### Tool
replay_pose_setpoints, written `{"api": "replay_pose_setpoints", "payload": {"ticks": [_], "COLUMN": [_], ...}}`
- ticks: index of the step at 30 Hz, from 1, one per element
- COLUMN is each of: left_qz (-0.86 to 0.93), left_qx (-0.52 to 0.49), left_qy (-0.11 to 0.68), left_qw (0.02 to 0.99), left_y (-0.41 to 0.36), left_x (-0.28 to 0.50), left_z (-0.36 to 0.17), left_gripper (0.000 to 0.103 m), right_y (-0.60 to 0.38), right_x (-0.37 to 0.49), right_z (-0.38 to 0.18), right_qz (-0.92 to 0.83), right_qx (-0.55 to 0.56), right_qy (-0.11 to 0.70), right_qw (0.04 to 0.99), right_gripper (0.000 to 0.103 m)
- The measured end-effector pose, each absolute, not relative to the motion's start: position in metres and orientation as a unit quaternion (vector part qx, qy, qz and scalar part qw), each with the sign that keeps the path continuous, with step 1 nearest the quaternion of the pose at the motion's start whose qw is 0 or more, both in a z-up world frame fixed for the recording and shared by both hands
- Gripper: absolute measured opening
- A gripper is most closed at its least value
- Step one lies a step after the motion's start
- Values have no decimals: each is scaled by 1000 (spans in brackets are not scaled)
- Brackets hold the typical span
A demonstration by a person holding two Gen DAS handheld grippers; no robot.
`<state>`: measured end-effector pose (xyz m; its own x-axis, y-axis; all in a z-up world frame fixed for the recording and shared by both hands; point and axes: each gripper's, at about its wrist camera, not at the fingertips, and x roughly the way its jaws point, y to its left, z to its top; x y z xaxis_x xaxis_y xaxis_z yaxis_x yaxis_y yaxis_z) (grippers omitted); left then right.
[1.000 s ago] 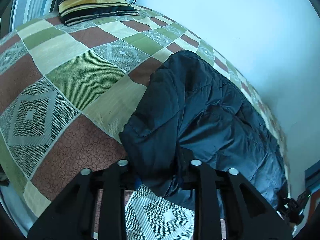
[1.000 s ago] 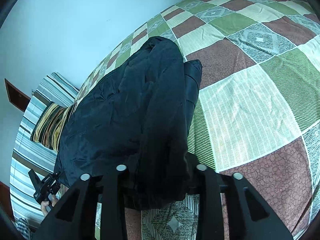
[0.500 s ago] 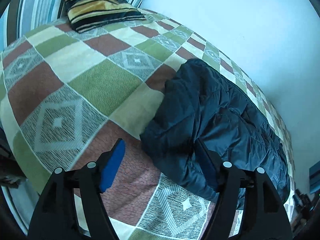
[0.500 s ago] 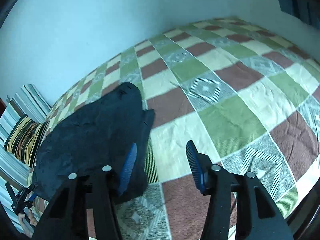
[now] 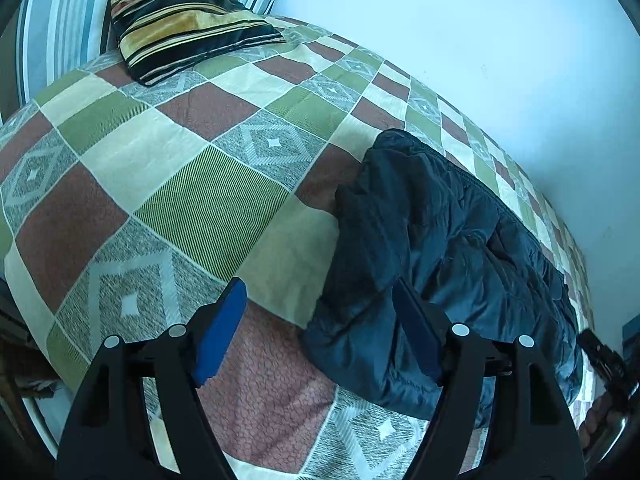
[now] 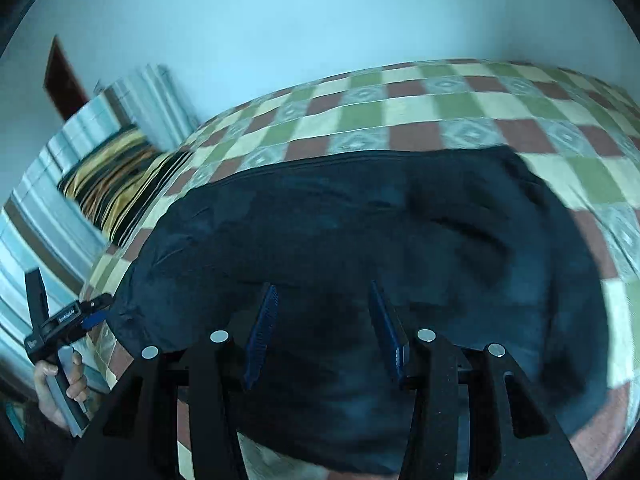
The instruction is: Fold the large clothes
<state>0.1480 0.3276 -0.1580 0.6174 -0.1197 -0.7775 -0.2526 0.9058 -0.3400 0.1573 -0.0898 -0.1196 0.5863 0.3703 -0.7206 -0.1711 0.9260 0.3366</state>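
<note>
Garment: dark navy quilted puffer jacket (image 5: 448, 256) lies folded on patchwork bedspread (image 5: 168, 184), near the wall.
Left gripper (image 5: 320, 336): just opened wide, pinching nothing.
Right gripper (image 6: 324, 332): just spread, empty above jacket.

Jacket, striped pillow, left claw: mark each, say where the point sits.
jacket (image 5: 448, 240), left wrist view, on its quilted top.
striped pillow (image 5: 180, 12), left wrist view, middle of its face.
left claw (image 5: 320, 332), left wrist view, midway between fingertips.
</note>
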Motion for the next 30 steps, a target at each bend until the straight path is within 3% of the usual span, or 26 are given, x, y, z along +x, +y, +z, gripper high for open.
{"api": "replay_pose_setpoints", "payload": {"ticks": [12, 30], "left_qz": [10, -103], "left_qx": [-155, -80], "left_qy": [460, 526], "left_qw": [874, 841], "left_y": [321, 288], "left_x": [183, 247], "left_z": [-156, -171], "left_gripper": [76, 76], "right_y": [-34, -25], "right_x": [191, 185], "right_z": [-176, -181], "right_qz": [84, 71], "right_qx": [64, 45], "right_qy": [488, 468], "right_qw": [867, 880], "right_gripper": [44, 45]}}
